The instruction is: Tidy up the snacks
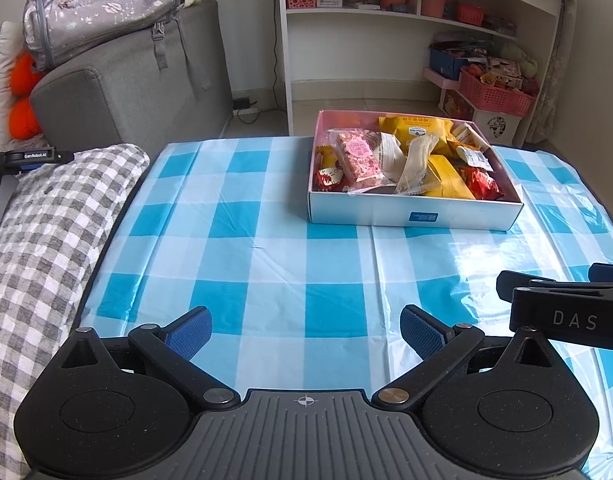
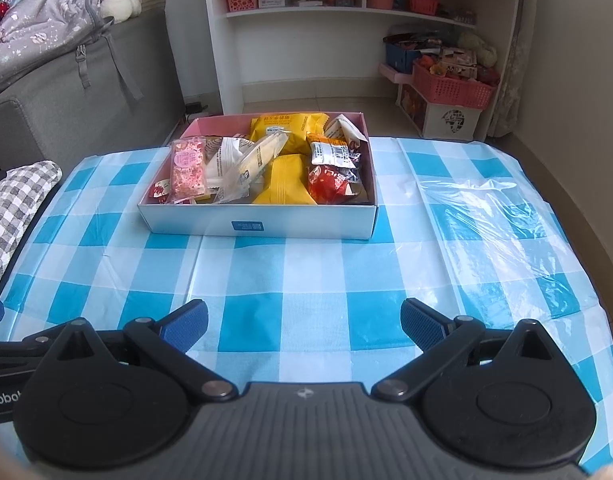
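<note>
Both grippers, left (image 1: pixel 305 330) and right (image 2: pixel 304 326), hang with fingers wide and empty over the near worktop (image 1: pixel 266 248), the snacks (image 2: pixel 282 176) already piled in the far box (image 2: pixel 262 224); sorting looks finished, or next a reach forward

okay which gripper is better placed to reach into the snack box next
Probably the right gripper: the snack box sits almost straight ahead of it, while it lies off to the right of the left gripper. Both are open and empty.
</note>
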Motion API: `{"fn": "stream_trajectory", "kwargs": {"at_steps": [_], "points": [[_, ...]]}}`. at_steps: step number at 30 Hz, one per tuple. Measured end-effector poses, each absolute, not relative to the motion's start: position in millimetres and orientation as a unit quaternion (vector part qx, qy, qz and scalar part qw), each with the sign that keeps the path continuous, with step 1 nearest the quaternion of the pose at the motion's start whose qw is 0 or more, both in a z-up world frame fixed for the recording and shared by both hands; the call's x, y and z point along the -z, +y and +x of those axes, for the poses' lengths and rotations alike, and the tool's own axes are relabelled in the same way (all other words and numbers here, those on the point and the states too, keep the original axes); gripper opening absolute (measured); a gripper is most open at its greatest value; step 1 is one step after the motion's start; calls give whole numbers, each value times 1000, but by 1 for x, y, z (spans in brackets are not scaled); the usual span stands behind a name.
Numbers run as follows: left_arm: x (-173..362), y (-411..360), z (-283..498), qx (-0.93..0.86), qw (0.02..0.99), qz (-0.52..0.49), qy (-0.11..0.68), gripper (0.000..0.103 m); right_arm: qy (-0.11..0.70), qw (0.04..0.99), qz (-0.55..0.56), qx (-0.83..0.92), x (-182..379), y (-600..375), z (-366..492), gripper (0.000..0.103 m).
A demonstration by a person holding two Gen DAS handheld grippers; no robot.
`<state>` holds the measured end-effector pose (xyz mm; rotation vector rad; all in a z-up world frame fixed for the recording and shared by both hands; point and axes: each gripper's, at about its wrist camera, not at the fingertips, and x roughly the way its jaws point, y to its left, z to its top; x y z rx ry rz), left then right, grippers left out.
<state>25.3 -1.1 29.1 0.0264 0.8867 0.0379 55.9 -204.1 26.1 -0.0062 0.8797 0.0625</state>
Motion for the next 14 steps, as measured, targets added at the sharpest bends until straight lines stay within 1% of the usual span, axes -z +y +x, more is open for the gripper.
{"fn": "stream_trajectory", "kwargs": {"at_steps": [14], "points": [[-29,-2,25,-19,903,14,429,101,428,903,-1,-27,-24,-204,57,103]]}}
